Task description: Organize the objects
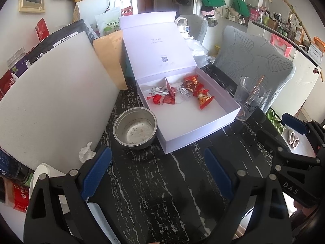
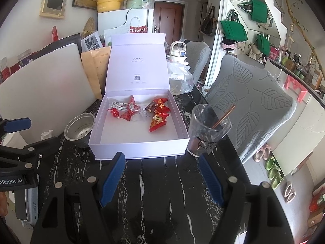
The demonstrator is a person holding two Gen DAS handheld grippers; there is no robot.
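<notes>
A white box (image 1: pixel 203 130) (image 2: pixel 140 148) stands open on the black marble table, lid raised at the back. Inside lie several red candy packets (image 1: pixel 204 99) (image 2: pixel 157 122), a white cable (image 1: pixel 157 90) (image 2: pixel 119 104) and a small clear piece (image 1: pixel 183 92). My left gripper (image 1: pixel 160 170) is open and empty, over the table in front of the box. My right gripper (image 2: pixel 162 174) is open and empty, just before the box's front wall. The right gripper also shows at the right edge of the left wrist view (image 1: pixel 294 122), and the left gripper at the left edge of the right wrist view (image 2: pixel 18 124).
A metal bowl (image 1: pixel 135 130) (image 2: pixel 80 130) sits left of the box. A clear glass (image 1: pixel 248 99) (image 2: pixel 207 130) with a thin stick stands right of it. A white board (image 1: pixel 50 101) leans at the left. A crumpled tissue (image 1: pixel 87 154) lies by it. Grey chairs (image 2: pixel 254 101) stand right.
</notes>
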